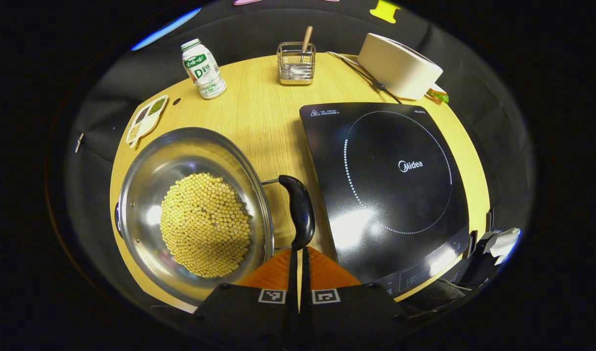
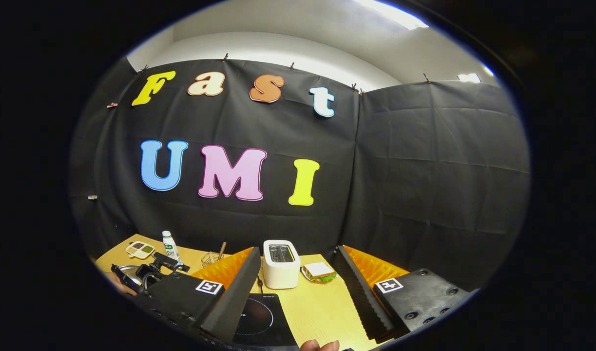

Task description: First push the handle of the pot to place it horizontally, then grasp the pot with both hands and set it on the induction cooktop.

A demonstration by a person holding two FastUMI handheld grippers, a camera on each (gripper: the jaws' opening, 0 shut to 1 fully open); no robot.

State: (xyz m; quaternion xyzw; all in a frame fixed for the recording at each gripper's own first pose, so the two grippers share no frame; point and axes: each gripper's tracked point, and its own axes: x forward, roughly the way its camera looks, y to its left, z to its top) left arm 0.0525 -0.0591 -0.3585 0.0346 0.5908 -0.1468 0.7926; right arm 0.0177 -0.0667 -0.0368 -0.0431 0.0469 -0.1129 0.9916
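Observation:
In the left gripper view a steel pot (image 1: 146,195) holding yellow beans (image 1: 205,225) sits on the left of the wooden table (image 1: 259,112). Its black handle (image 1: 299,209) lies along the pot's right rim on thin wire arms. My left gripper (image 1: 300,249) is shut, and its tips touch the near end of the handle. The black induction cooktop (image 1: 395,180) lies just right of the handle. In the right gripper view my right gripper (image 2: 298,251) is open and empty, held high above the table's right side. The left gripper (image 2: 151,273) shows far off at the lower left.
At the back stand a white bottle (image 1: 203,69), a wire utensil holder (image 1: 296,63) and a white toaster (image 1: 400,70) with its cord. A small divided dish (image 1: 146,119) lies at the left edge. A sandwich on a plate (image 2: 318,270) sits beside the toaster (image 2: 280,263).

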